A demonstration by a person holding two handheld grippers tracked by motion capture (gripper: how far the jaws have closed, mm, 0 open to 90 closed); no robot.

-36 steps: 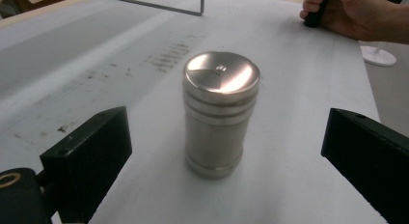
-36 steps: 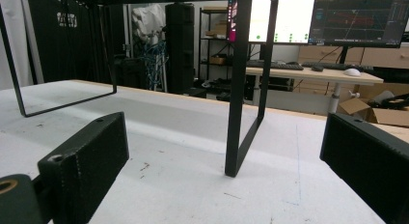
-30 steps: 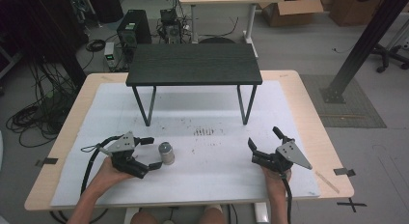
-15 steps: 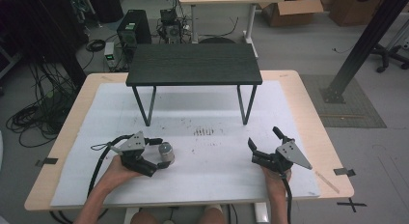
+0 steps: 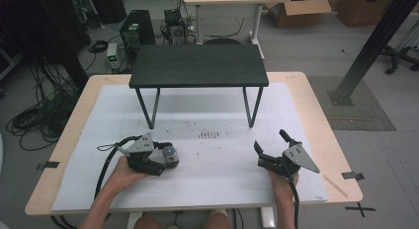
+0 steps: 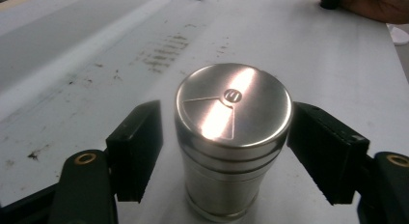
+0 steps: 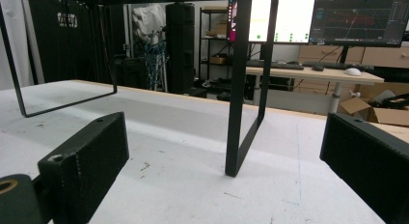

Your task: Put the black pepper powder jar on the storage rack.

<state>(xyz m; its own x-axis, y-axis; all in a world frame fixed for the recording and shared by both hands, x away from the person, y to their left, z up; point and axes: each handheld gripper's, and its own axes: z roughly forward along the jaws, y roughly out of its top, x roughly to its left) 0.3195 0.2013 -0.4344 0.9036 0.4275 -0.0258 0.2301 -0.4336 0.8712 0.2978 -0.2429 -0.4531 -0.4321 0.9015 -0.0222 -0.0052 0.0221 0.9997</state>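
Steel canister [image 6: 233,137] stands upright on the white sheet [image 5: 222,160] that covers the table [image 5: 316,105], at the near left of the high view [image 5: 170,154]; its round brushed lid faces up, with an engraved triangle and a small round emblem on it, and ridged bands ring the body below the lid. Left gripper [image 6: 226,151] has its jaws spread to either side of the canister; in the left gripper view a narrow gap shows between the left pad and the canister wall, while the right pad sits at the lid's edge, and I cannot tell whether it touches. Left hand [image 5: 126,170] holds that gripper [image 5: 163,159] low over the sheet; its cable loops off to the left. Right gripper [image 5: 272,150], well apart at the near right, rests in the right hand [image 5: 282,182] with jaws wide apart and nothing between them [image 7: 222,161]. Black stand [image 5: 197,66] rises on thin legs at the middle back of the sheet; dark scuff marks [image 5: 208,135] lie on the sheet in front of it.
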